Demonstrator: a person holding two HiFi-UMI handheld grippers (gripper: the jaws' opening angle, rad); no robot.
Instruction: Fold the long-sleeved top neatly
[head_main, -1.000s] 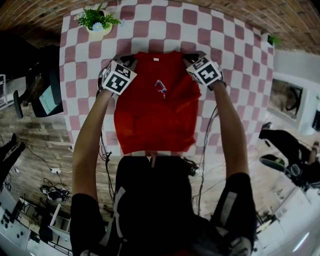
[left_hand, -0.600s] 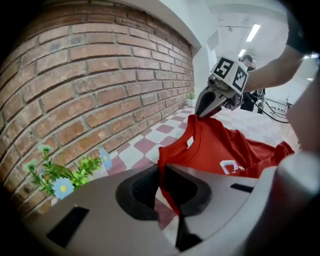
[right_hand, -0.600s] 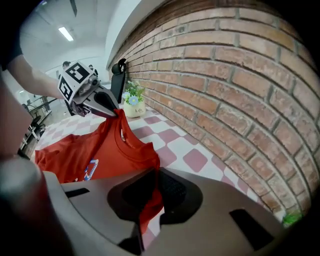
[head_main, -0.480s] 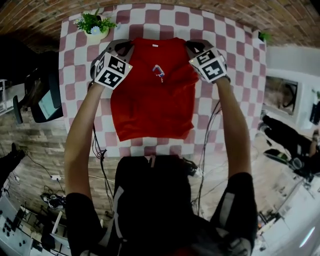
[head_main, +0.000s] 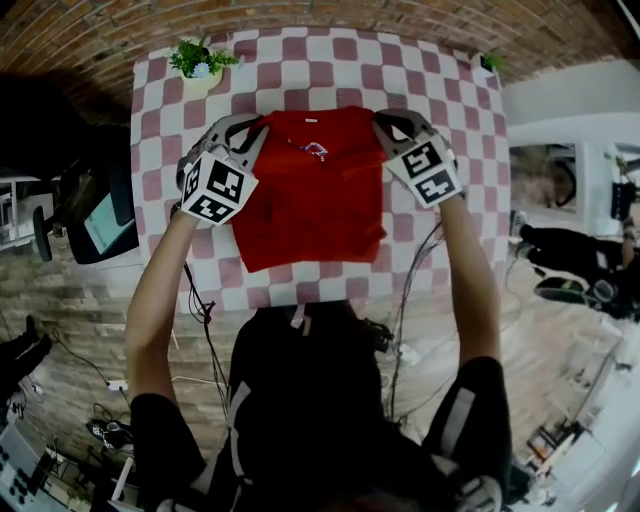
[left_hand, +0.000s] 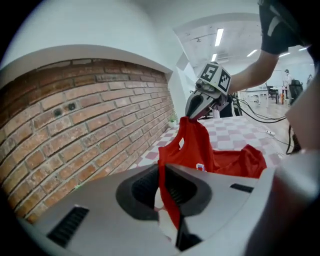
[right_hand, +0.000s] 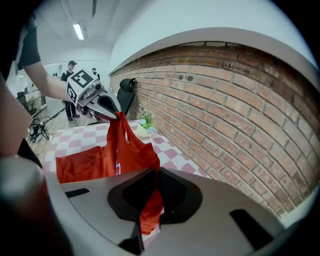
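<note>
- Up go our left gripper (head_main: 252, 128) and right gripper (head_main: 384, 122), raising the red long-sleeved fabric top (head_main: 310, 205) by its shoulders.
- Both sets of jaws are clamped on red cloth; its hem lies on the pink-and-white checked table (head_main: 330, 60).

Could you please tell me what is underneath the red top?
The pink-and-white checked tablecloth shows all around the red long-sleeved fabric top and presumably continues beneath it; anything else under it is covered.

Left tongs (head_main: 250, 128) — jaws clamped on red top (head_main: 310, 205), angled downward. Right tongs (head_main: 388, 124) — likewise clamped on it. Left arm (head_main: 160, 300), right arm (head_main: 470, 290) stretched forward.
</note>
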